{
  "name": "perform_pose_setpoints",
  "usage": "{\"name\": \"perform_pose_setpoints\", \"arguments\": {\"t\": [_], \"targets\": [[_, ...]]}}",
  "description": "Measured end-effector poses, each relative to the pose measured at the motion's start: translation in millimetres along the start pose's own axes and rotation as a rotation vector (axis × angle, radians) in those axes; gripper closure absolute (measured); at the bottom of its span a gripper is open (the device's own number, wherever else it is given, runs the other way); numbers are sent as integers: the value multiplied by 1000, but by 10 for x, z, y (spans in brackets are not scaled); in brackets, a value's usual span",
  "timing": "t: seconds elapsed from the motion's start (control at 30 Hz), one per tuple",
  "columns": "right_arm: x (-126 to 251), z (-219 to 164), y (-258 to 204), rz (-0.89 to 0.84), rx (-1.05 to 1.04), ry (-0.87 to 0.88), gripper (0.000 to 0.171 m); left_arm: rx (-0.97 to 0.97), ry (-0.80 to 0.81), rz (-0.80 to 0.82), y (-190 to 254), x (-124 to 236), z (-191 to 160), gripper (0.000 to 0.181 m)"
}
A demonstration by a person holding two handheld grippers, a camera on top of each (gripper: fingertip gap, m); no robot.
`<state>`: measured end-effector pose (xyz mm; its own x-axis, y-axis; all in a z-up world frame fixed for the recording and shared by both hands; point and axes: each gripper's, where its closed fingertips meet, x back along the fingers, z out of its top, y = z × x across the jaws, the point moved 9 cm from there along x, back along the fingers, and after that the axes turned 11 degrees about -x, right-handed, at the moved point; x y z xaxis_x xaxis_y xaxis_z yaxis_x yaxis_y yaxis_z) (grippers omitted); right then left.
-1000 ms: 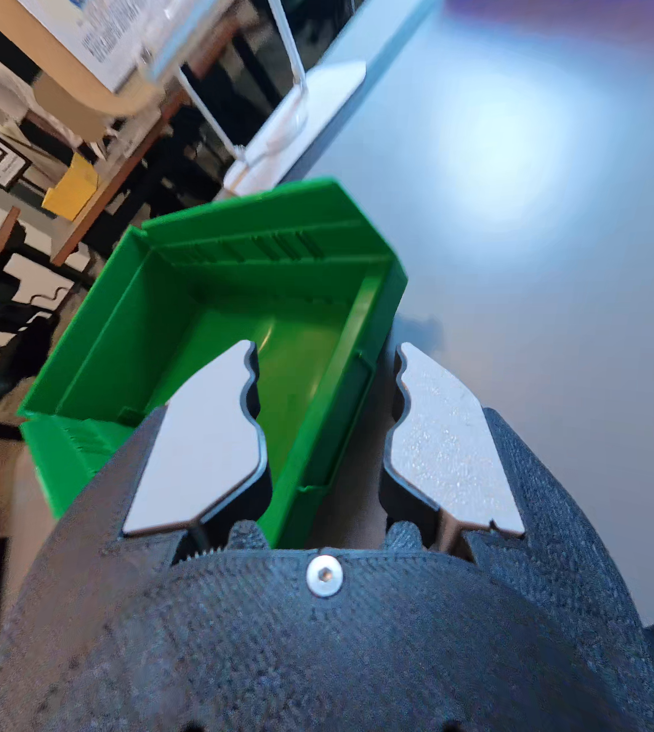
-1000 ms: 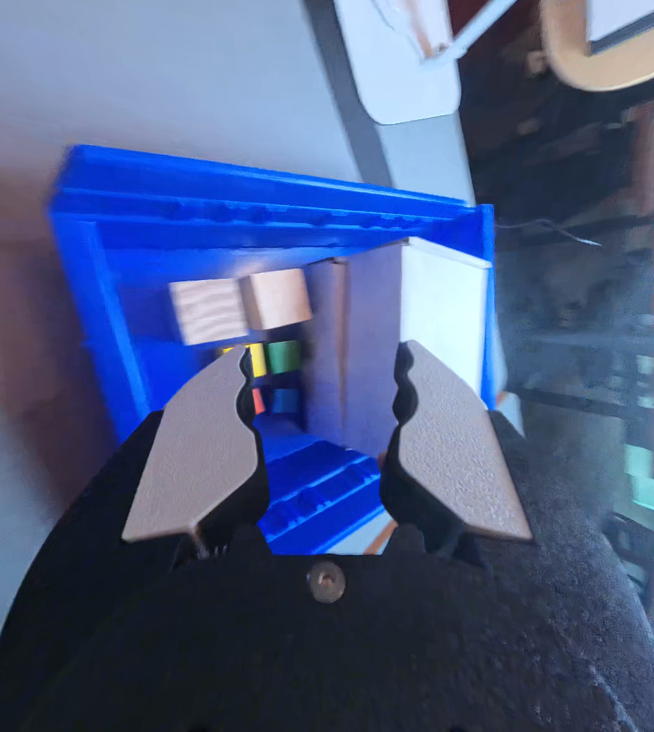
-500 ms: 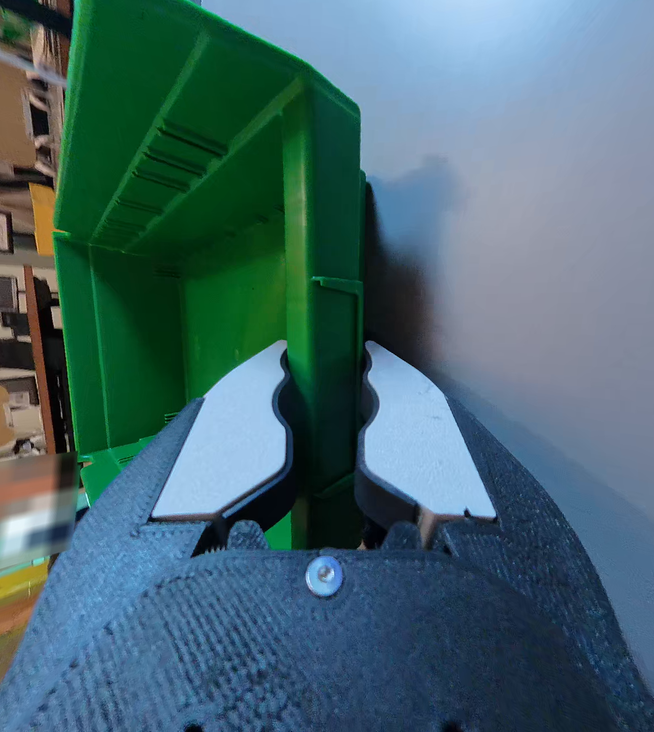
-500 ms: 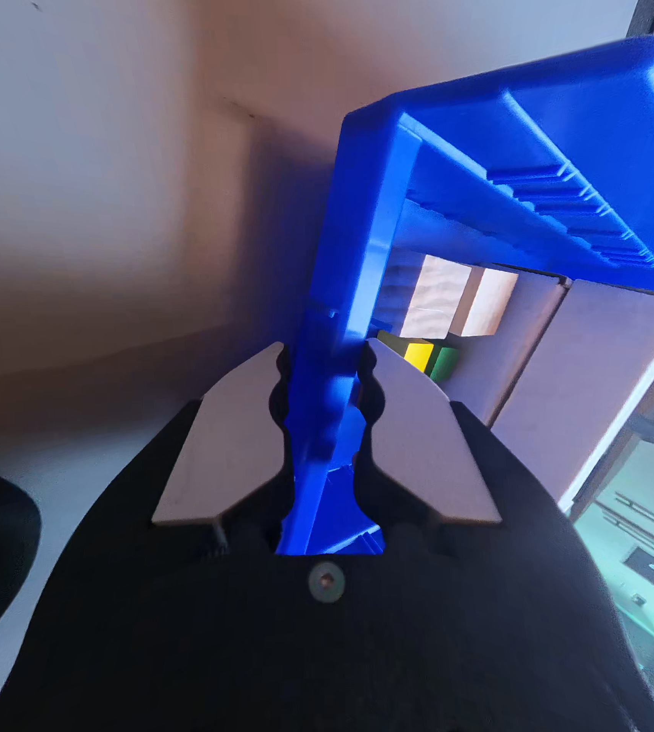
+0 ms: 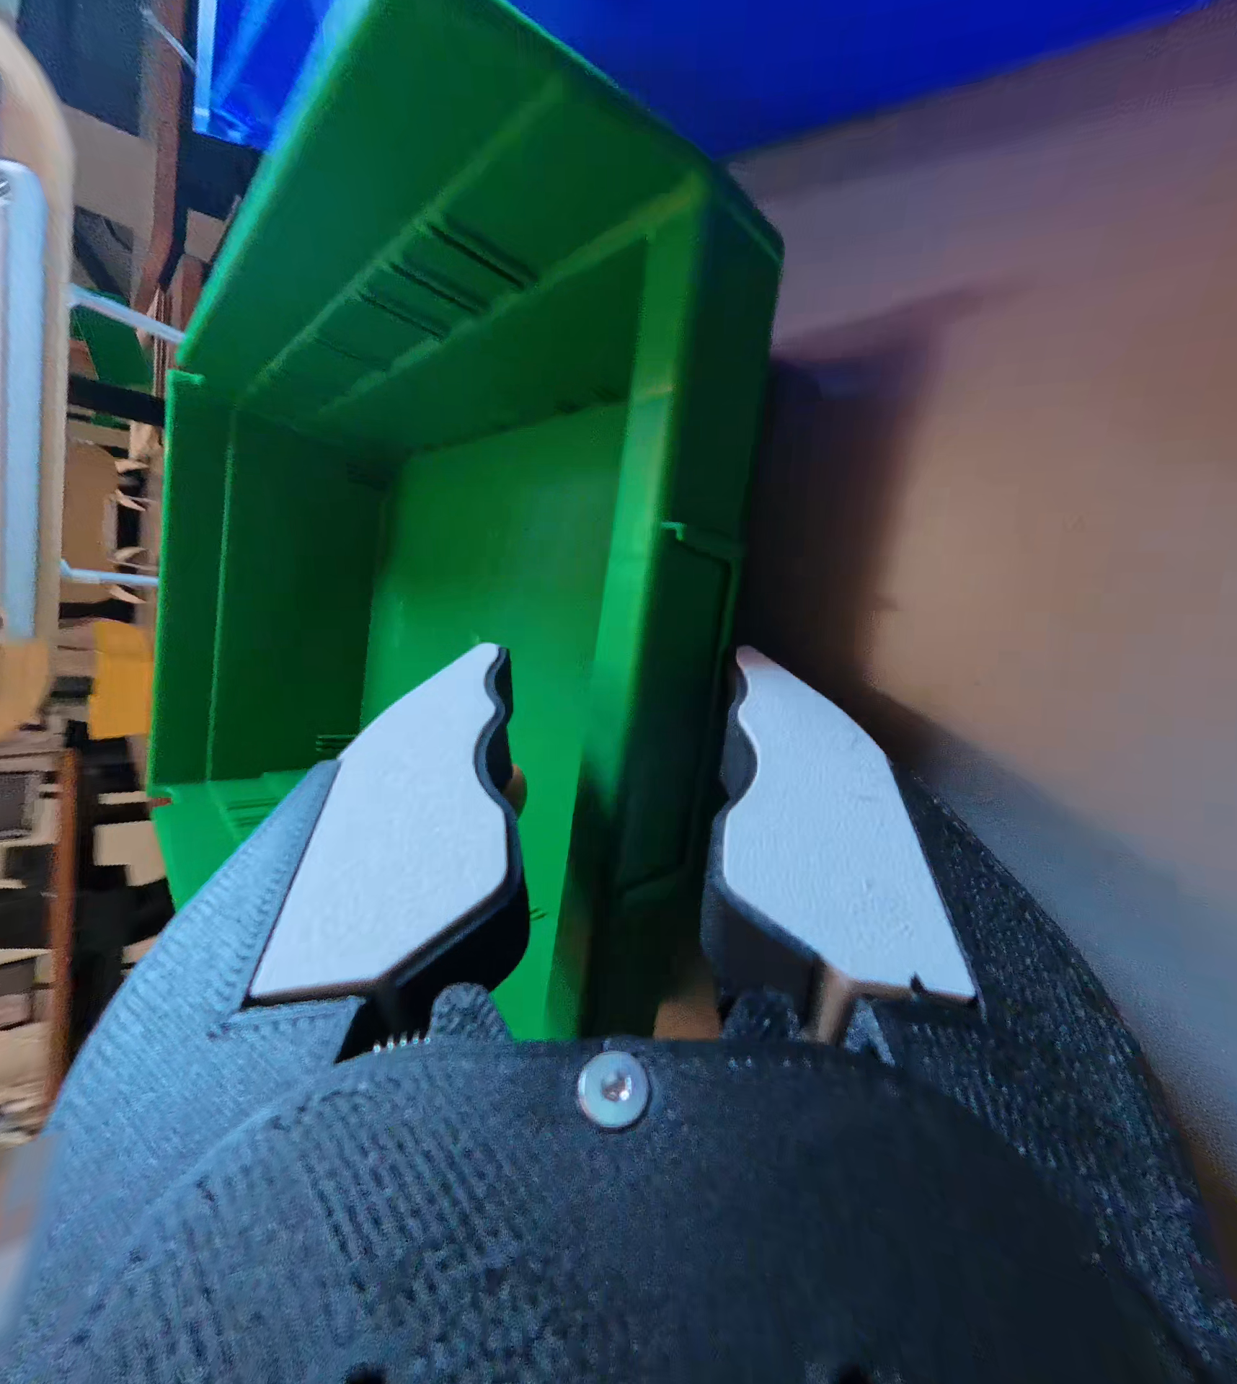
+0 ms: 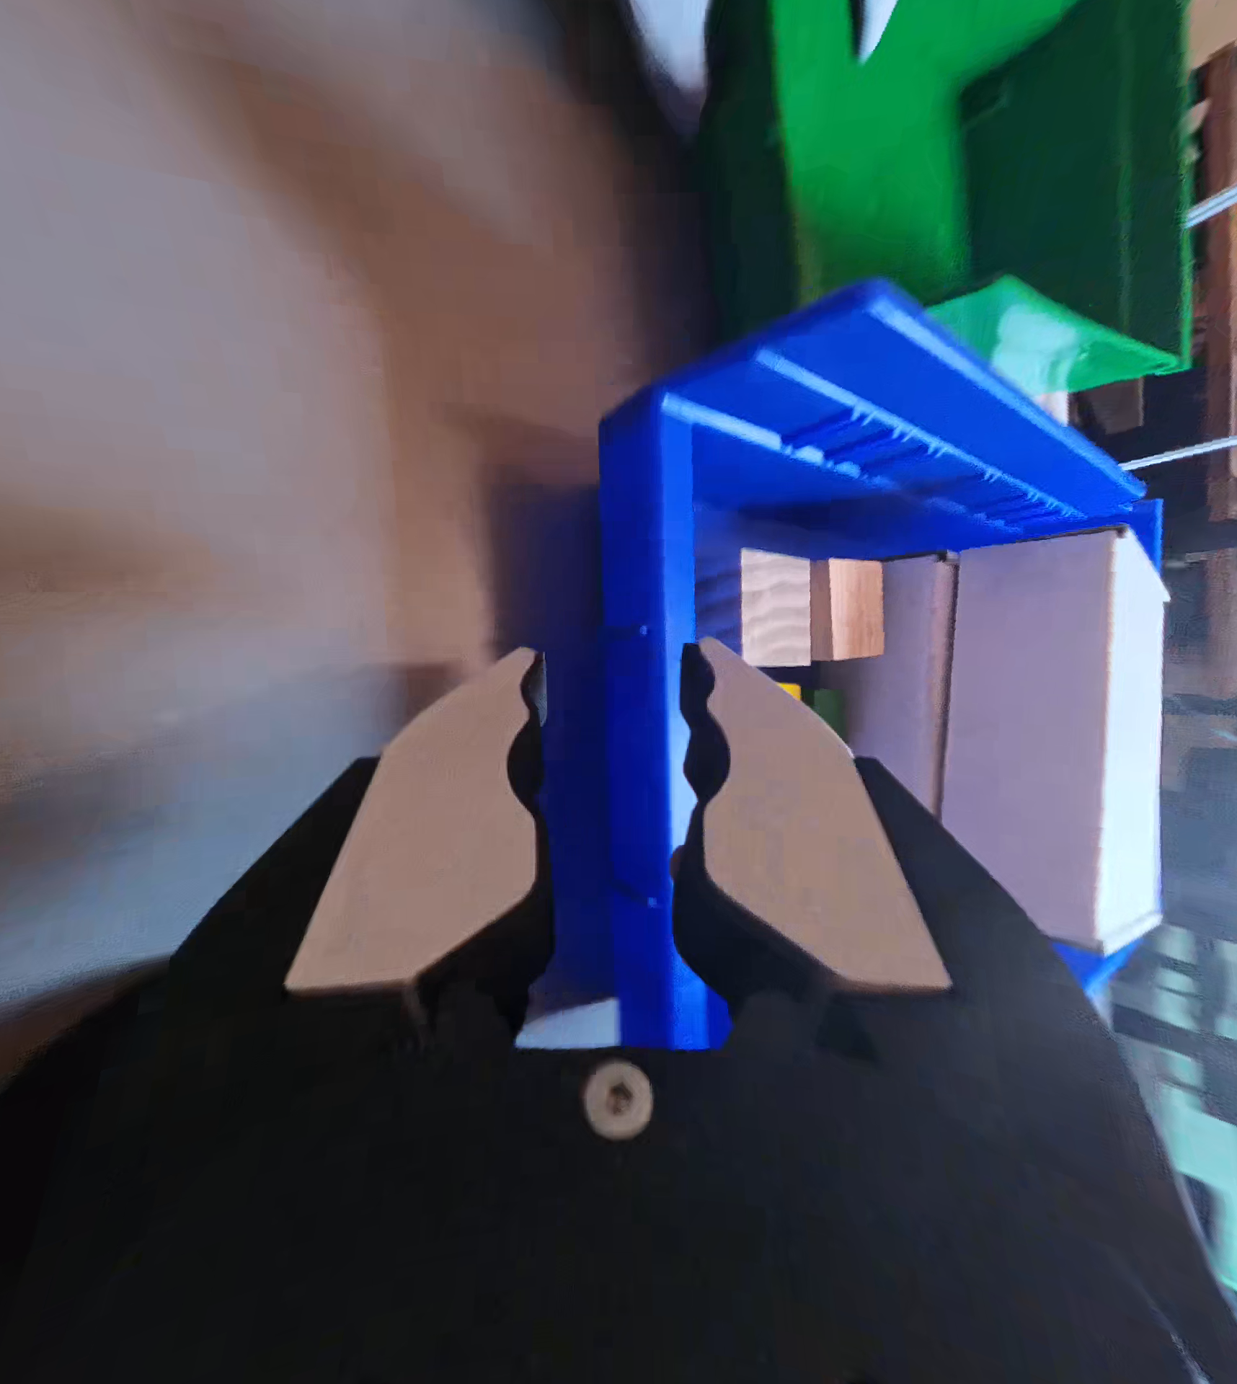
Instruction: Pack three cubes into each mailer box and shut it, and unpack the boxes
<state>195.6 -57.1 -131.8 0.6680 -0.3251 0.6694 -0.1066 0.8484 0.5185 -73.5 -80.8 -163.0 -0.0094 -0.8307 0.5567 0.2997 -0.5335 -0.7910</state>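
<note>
My left gripper is open, its fingers astride the right side wall of an empty green bin, with a gap on the inner side. My right gripper is shut on the left side wall of a blue bin. Inside the blue bin are two plain wooden cubes, a yellow cube and a green cube, partly hidden by my finger, and a pale mailer box standing on edge. The green bin also shows in the right wrist view, just beyond the blue bin.
Both bins rest on a pale grey table. The blue bin's edge shows at the top of the left wrist view. Cluttered shelves and boxes lie beyond the table edge. Both views are motion-blurred. The grippers' ends are close to 20 cm from one another.
My left gripper has opened off the green bin's wall. My right gripper stays shut on the blue bin's wall, and the blue bin now sits close to the green bin.
</note>
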Motion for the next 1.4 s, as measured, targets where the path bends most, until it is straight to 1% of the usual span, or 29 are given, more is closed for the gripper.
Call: {"name": "perform_pose_setpoints", "arguments": {"t": [0.07,0.13,0.17,0.2,0.23,0.3,0.33,0.4,0.43,0.47,0.5,0.53,0.57,0.6,0.63,0.67,0.73,0.83,0.93,1.03,1.1,1.17,1.23,1.4], "targets": [[279,21,-8,-27,-182,150,137,181,102,22,-36,198,95,131],[542,-88,120,-159,-414,279,134,423,228,-1,-29,434,275,132],[648,-197,224,-258,-560,327,127,554,286,-29,-10,524,379,131],[728,-340,336,-365,-715,362,116,681,338,-61,15,582,487,130],[768,-498,427,-447,-838,371,114,791,372,-78,40,602,596,130],[708,-770,547,-537,-951,305,103,926,364,-57,76,531,795,129],[631,-850,576,-523,-986,265,101,963,355,-37,88,466,893,125],[458,-903,593,-409,-1107,242,100,1027,330,2,108,304,1072,123],[377,-912,591,-382,-1138,220,103,1038,313,16,125,212,1153,123],[303,-935,584,-403,-1138,168,106,1037,287,27,148,122,1223,125],[239,-946,563,-418,-1130,125,113,1027,261,34,175,46,1286,129],[186,-933,528,-394,-1131,119,131,1007,224,61,201,-17,1330,142],[174,-927,529,-419,-1146,129,134,997,169,134,216,-62,1349,155],[202,-942,549,-466,-1140,110,150,995,145,181,212,-72,1365,159],[242,-962,564,-517,-1129,104,162,1036,135,205,192,-60,1361,170],[257,-958,547,-528,-1135,108,163,1066,136,203,185,-38,1374,172],[309,-899,466,-575,-1098,84,165,1038,119,236,210,68,1424,174],[532,-725,360,-594,-1084,143,165,1021,152,264,218,367,1444,173],[856,-448,316,-600,-1052,183,165,1007,184,297,137,781,1489,172],[1120,-79,339,-559,-1015,242,163,976,195,328,-34,1259,1457,171],[1181,225,360,-502,-988,280,161,973,183,361,-157,1584,1334,171],[1146,558,371,-443,-949,320,160,976,145,398,-249,1883,1136,170],[1026,907,363,-383,-905,349,159,983,95,446,-306,2150,888,170],[488,1712,318,-225,-835,376,160,1029,-58,555,-320,2650,204,171]]}}
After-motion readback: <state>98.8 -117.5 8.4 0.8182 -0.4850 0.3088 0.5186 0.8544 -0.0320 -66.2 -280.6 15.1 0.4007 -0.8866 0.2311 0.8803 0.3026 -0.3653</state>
